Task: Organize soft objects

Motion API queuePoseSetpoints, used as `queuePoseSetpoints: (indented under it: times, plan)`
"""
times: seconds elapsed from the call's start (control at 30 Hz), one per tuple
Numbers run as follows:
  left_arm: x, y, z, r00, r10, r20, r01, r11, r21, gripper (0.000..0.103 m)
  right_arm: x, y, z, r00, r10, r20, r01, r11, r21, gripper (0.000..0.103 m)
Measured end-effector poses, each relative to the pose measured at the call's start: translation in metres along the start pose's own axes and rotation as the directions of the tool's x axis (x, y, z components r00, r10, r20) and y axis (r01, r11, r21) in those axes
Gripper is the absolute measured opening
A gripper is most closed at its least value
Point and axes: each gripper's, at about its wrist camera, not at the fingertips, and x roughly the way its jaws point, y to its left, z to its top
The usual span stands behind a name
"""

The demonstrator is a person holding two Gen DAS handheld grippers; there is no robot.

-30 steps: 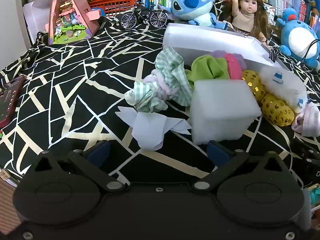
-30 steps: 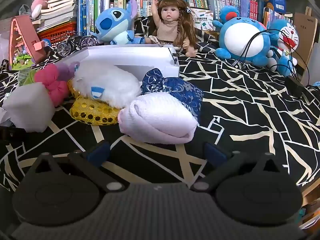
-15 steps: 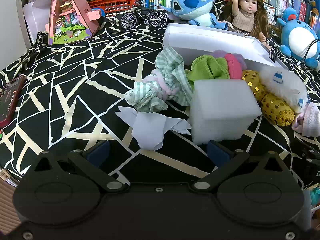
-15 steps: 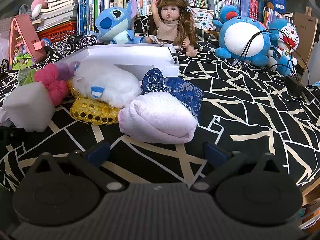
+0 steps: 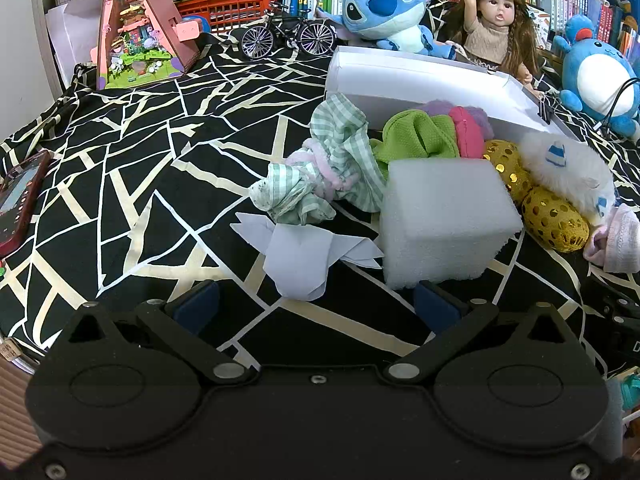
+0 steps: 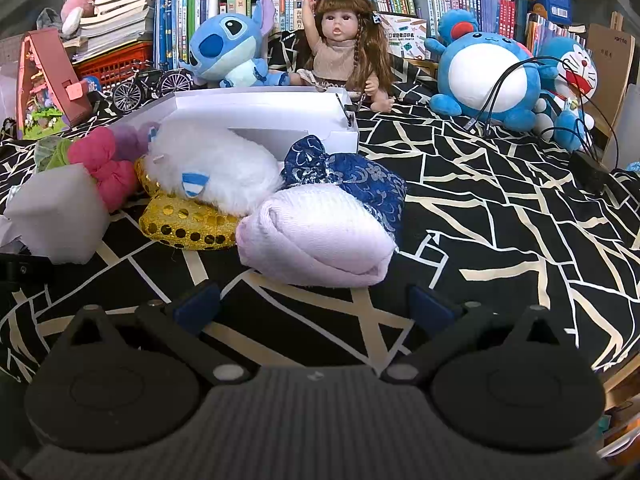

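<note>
A row of soft things lies in front of a white box (image 5: pixel 416 84) (image 6: pixel 260 116). In the left wrist view: a green checked cloth (image 5: pixel 332 168), a green cloth (image 5: pixel 416 136), a pink cloth (image 5: pixel 468 132), a white foam block (image 5: pixel 444 216), a gold sequin pouch (image 5: pixel 552 216) and a white fluffy toy (image 5: pixel 568 168). My left gripper (image 5: pixel 316 304) is open and empty, just short of the foam block. In the right wrist view a rolled pale pink sock (image 6: pixel 316 236) lies in front of a blue patterned pouch (image 6: pixel 360 176). My right gripper (image 6: pixel 314 306) is open and empty, just short of the sock.
A folded white paper (image 5: pixel 304 252) lies in front of my left gripper. A Stitch plush (image 6: pixel 228 48), a doll (image 6: pixel 344 48), blue plush toys (image 6: pixel 484 76), a toy bicycle (image 5: pixel 288 32) and a pink toy house (image 5: pixel 140 28) stand at the back. Cables (image 6: pixel 560 92) run at the right. A phone (image 5: pixel 16 200) lies at the left.
Both grippers have crept a little forward toward the pile. Nothing was taken hold of or moved.
</note>
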Motion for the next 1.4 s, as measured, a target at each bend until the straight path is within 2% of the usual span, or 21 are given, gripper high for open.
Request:
queuePoseSetpoints:
  times: [1.4]
  plan:
    - [0.0, -0.0001, 0.0, 1.0, 0.001, 0.0, -0.001, 1.0, 0.001, 0.103, -0.0004, 0.0022, -0.0014, 1.0, -0.007, 0.004, 0.007, 1.0, 0.004, 0.103]
